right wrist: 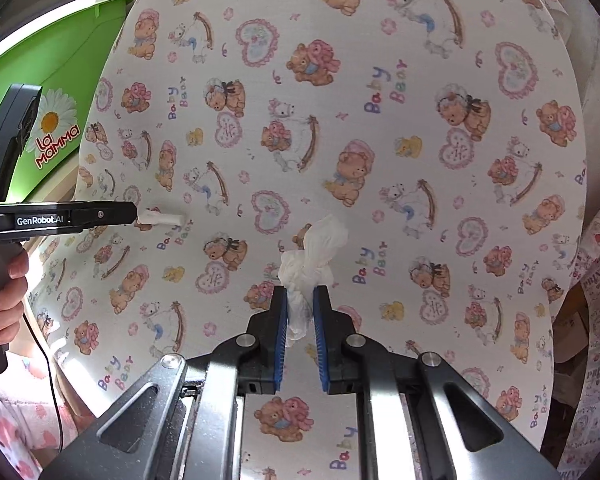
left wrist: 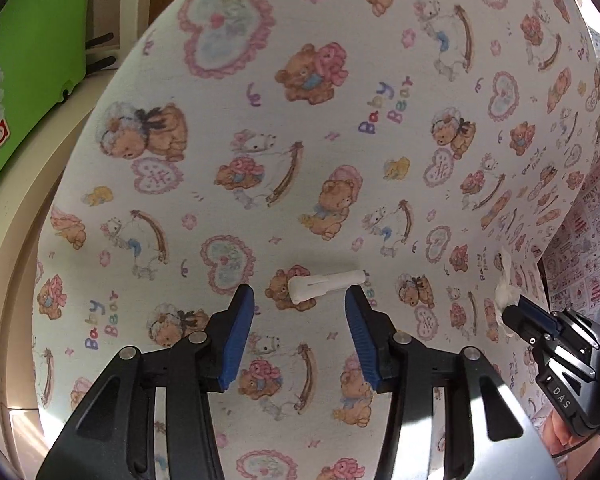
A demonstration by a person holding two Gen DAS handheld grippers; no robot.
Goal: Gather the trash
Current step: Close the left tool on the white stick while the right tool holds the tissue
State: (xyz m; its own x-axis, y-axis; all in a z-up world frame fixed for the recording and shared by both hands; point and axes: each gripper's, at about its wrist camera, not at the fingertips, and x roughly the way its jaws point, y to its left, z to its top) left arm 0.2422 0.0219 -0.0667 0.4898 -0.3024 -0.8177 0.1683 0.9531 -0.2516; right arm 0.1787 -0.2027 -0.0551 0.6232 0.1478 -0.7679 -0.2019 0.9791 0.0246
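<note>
table draped in white cloth printed with teddy bears, pink hearts and "baby bear" lettering, filling both views. small white plastic wall plug, ribbed and flared at one end, lying flat on cloth just ahead of left gripper. black left gripper with blue ribbed pads held partly open, one pad either side of plug, neither pad touching it. seen from right wrist view, same plug poking out just past left gripper's tip, with person's hand wrapped round black handle. crumpled white paper tissue pinched between blue pads of black right gripper, jaws narrow and clamped on its lower end, upper part fanned out above pads. from left wrist view, right gripper at far right with tissue at its tip. green plastic tub with daisy and "la mamma" label beside table at left.
</note>
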